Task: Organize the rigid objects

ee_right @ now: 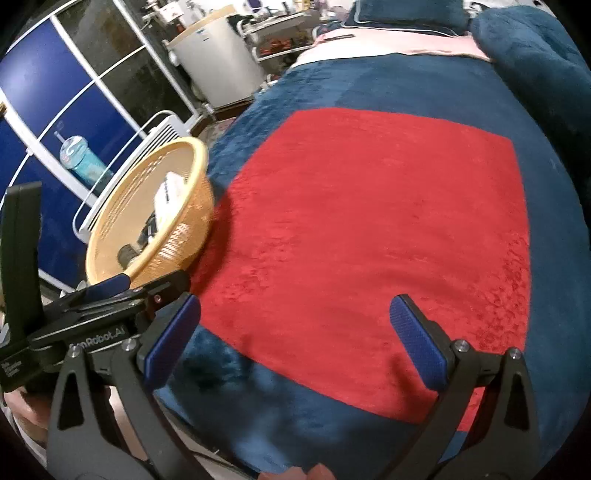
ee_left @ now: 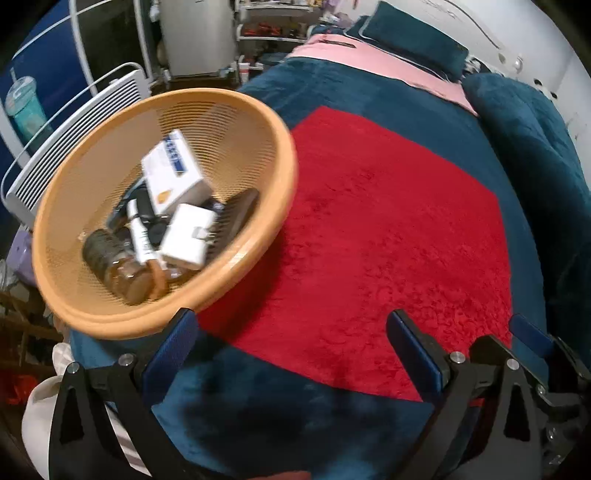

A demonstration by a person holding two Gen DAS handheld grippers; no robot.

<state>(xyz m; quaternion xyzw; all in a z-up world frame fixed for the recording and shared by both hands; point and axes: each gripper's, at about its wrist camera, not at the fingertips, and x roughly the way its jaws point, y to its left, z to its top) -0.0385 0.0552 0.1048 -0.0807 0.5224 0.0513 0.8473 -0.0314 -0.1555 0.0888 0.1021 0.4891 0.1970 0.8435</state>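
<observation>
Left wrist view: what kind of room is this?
Most likely a bedroom in a home: the work surface is a bed with a teal blanket and pillows, with a white panel heater beside it and cluttered storage shelves behind.

A bed (ee_left: 369, 92) is covered by a teal blanket (ee_right: 369, 85). A red cloth (ee_left: 388, 240) is spread flat over the middle of the blanket. An orange basket (ee_left: 258, 118) is seen at the cloth's left edge, tilted; whether it rests on the bed cannot be told. A pink sheet (ee_left: 373, 62) is laid across the far end, with a teal pillow (ee_left: 413, 40) behind it. A folded teal blanket heap (ee_left: 524, 147) is piled along the right side.
</observation>
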